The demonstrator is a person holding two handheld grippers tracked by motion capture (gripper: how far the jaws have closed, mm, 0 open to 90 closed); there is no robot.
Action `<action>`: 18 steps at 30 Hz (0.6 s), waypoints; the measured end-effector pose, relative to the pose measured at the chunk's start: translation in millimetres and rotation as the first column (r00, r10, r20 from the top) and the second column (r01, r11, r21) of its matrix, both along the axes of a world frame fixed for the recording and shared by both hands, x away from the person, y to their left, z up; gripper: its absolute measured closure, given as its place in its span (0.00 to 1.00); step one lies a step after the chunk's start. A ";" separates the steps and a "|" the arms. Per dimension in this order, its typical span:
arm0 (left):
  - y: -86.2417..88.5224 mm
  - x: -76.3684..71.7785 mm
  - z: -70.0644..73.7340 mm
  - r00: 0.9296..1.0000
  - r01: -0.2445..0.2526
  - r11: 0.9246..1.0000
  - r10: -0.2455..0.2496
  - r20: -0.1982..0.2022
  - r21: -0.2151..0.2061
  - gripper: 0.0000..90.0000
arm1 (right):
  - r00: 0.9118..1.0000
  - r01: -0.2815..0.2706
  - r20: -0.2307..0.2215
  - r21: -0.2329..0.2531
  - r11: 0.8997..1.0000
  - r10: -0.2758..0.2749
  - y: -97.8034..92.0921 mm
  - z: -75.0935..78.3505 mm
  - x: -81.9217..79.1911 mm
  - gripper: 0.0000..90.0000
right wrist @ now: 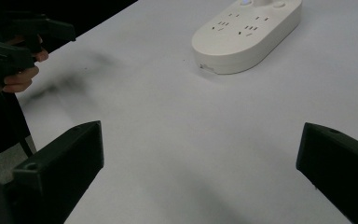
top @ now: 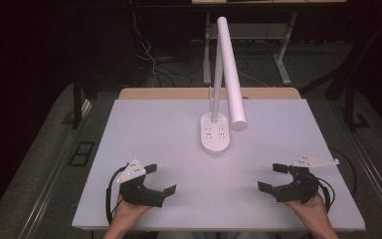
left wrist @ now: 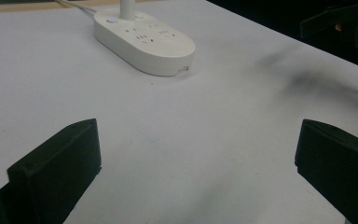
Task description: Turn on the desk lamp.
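At the near edge of the white counter (top: 154, 129) we are seeing two hands coming in from below, each holding a set of tongs. The left tongs (top: 160, 180) are sitting at about seven o'clock, their jaws standing wide apart with nothing between them; the right tongs (top: 273, 177) are sitting at about five o'clock, likewise spread and empty. In the left gripper view the left tongs (left wrist: 196, 154) are hovering over bare counter, and the right gripper view is showing the right tongs (right wrist: 200, 158) doing the same. Farther out, near the centre and toward twelve o'clock, a white lamp base (top: 215, 132) with sockets on its top is resting flat on the counter, well apart from both tongs. A white lamp arm (top: 233, 74) is rising from its far end.
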State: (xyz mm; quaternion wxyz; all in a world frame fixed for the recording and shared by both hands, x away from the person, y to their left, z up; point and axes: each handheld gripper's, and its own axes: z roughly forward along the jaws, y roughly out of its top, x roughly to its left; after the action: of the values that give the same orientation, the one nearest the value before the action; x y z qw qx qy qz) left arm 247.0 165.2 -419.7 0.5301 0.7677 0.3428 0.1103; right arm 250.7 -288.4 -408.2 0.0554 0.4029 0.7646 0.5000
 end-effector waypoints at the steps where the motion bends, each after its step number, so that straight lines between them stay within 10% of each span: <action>1: 0.2 0.0 0.0 1.000 0.002 1.000 -0.002 0.000 0.002 0.00 | 1.000 -0.002 0.000 0.000 1.000 0.002 0.0 -0.1 0.1 0.01; 18: 1.5 -0.9 -1.6 1.000 -0.002 1.000 0.002 -0.004 0.008 0.00 | 1.000 -0.022 -0.020 -0.011 1.000 0.021 1.0 0.6 0.8 0.01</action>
State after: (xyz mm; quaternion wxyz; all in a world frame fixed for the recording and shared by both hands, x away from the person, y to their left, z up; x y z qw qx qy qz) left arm 246.1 166.8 -421.2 0.5262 0.7697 0.3442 0.1105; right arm 251.6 -287.4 -407.7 0.0448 0.3992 0.7721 0.4924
